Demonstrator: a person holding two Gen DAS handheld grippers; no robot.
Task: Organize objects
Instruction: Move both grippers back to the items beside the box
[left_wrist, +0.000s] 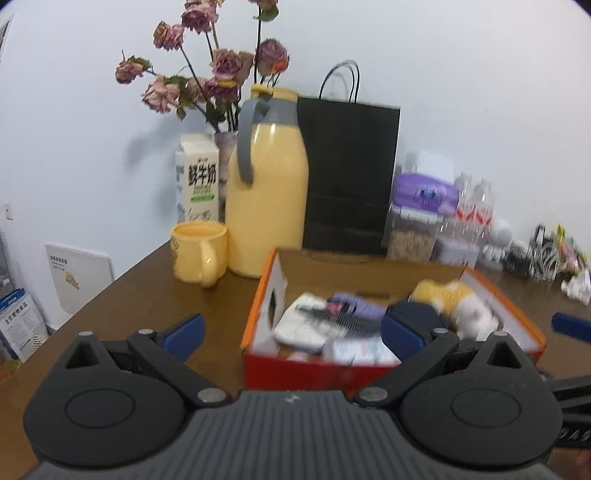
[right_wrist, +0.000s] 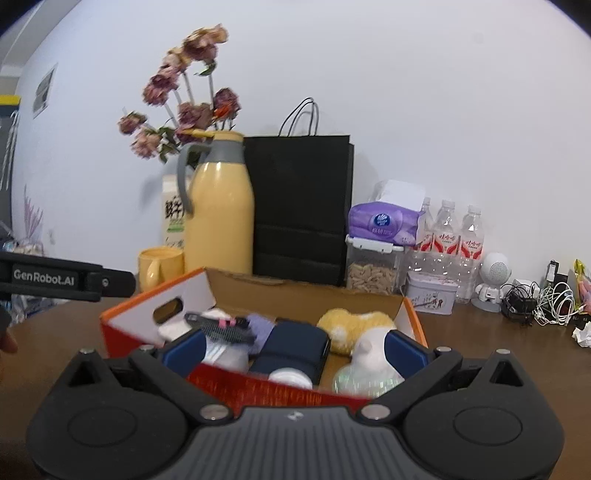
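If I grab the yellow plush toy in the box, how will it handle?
The yellow plush toy looks soft and fuzzy, so it will probably squash between the fingers and weigh little. It lies beside a white toy in the orange box, so the neighbour may shift.

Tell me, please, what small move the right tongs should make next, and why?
Probably lower the open right tongs onto the dark blue case in the orange box: both tongs are empty, and the case lies centred between the right fingers.
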